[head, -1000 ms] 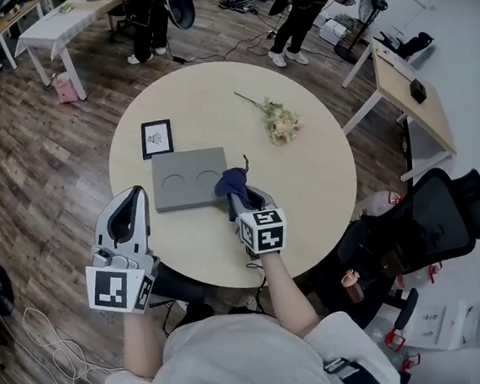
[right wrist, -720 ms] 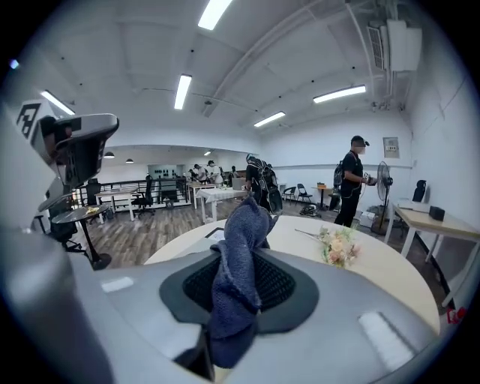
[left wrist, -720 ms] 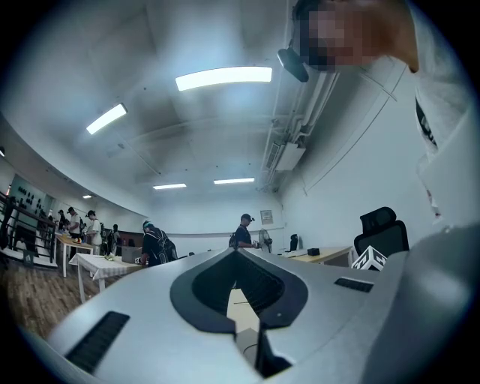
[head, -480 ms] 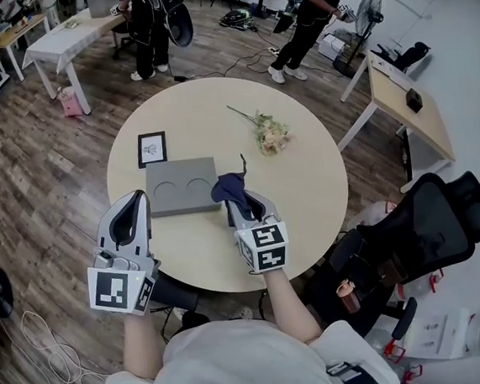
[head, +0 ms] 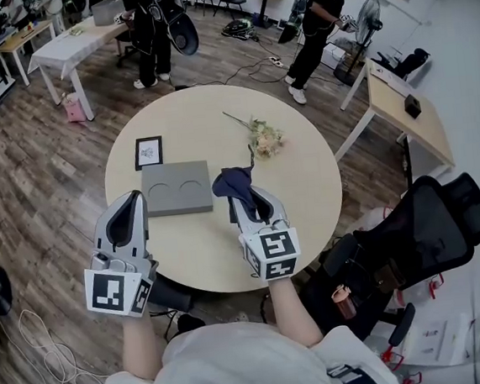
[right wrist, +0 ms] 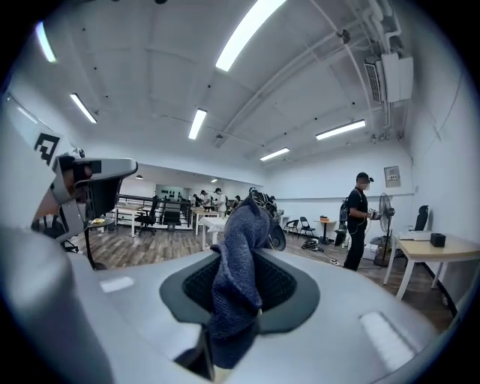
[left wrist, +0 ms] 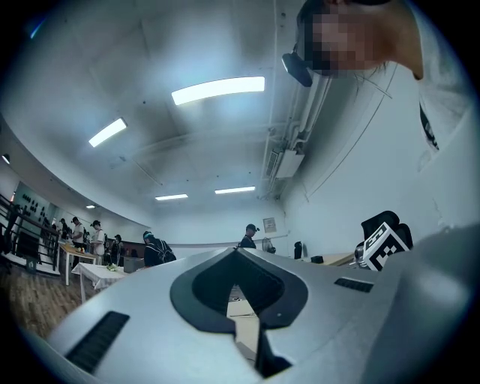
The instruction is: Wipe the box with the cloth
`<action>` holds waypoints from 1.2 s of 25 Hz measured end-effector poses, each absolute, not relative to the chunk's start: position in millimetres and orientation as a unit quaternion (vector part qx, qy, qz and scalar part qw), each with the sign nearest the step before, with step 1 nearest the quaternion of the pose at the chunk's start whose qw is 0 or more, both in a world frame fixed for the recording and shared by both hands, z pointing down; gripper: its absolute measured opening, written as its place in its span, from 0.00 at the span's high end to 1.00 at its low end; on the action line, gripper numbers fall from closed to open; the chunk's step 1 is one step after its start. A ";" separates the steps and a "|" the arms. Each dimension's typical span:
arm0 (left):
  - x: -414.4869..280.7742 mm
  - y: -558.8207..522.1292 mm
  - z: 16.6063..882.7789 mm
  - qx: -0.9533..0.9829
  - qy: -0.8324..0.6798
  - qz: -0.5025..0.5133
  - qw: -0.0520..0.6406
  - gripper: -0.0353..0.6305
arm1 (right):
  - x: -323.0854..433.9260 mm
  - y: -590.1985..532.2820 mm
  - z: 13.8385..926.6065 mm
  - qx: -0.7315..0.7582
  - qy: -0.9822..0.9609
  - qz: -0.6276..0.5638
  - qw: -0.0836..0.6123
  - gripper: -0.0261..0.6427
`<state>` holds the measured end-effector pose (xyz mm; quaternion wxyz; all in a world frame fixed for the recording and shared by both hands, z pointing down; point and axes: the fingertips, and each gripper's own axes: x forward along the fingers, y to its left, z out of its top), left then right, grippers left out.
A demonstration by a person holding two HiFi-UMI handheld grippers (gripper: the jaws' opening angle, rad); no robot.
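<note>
Right gripper (head: 245, 196): clamped on crumpled dark blue cloth (head: 232, 181).
Left gripper (head: 129, 202): jaws together, empty.
Flat grey box (head: 176, 187): on round beige table (head: 299, 190), beside cloth.

My head camera looks steeply down on the table (head: 306, 180), with my left gripper (head: 132, 197) and right gripper (head: 247, 195) at its near edge. Each gripper camera rides close behind my jaws, tilted up toward the ceiling (right wrist: 150, 75) and far room. All three views catch the person (head: 318, 19) by the fan (head: 367, 2).
</note>
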<state>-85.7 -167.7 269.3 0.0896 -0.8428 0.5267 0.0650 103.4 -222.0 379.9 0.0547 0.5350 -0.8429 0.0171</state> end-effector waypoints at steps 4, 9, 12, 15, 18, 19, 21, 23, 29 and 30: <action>-80.5 -159.7 262.0 -0.840 0.528 0.071 0.098 0.94 | 113.1 -210.4 357.1 0.537 -0.843 0.005 0.030 0.81; -73.0 -148.1 254.8 -0.838 0.530 0.082 0.102 0.94 | 127.9 -192.6 336.0 0.539 -0.842 -0.008 0.005 0.81; -67.0 -141.6 251.9 -0.836 0.532 0.085 0.106 0.94 | 138.3 -183.4 326.8 0.541 -0.841 -0.012 -0.009 0.81; -60.9 -134.4 250.7 -0.836 0.531 0.088 0.107 0.94 | 148.1 -174.3 321.2 0.545 -0.838 -0.017 -0.017 0.81; -54.8 -127.9 248.8 -0.836 0.530 0.091 0.108 0.94 | 155.5 -166.3 316.2 0.547 -0.837 -0.021 -0.022 0.81; -52.4 -125.8 248.0 -0.837 0.529 0.092 0.108 0.94 | 158.0 -163.7 314.4 0.547 -0.836 -0.022 -0.024 0.81; -48.5 -121.7 247.2 -0.837 0.529 0.093 0.108 0.94 | 162.4 -158.5 311.8 0.548 -0.836 -0.025 -0.027 0.81; -45.3 -118.4 247.0 -0.836 0.529 0.093 0.109 0.94 | 165.9 -154.4 310.0 0.549 -0.835 -0.028 -0.029 0.81; -32.6 -112.6 246.1 -0.838 0.527 0.095 0.110 0.94 | 178.8 -146.9 305.5 0.552 -0.832 -0.035 -0.038 0.81; -30.4 -111.7 246.0 -0.838 0.526 0.095 0.110 0.94 | 180.8 -145.8 305.3 0.552 -0.832 -0.035 -0.039 0.81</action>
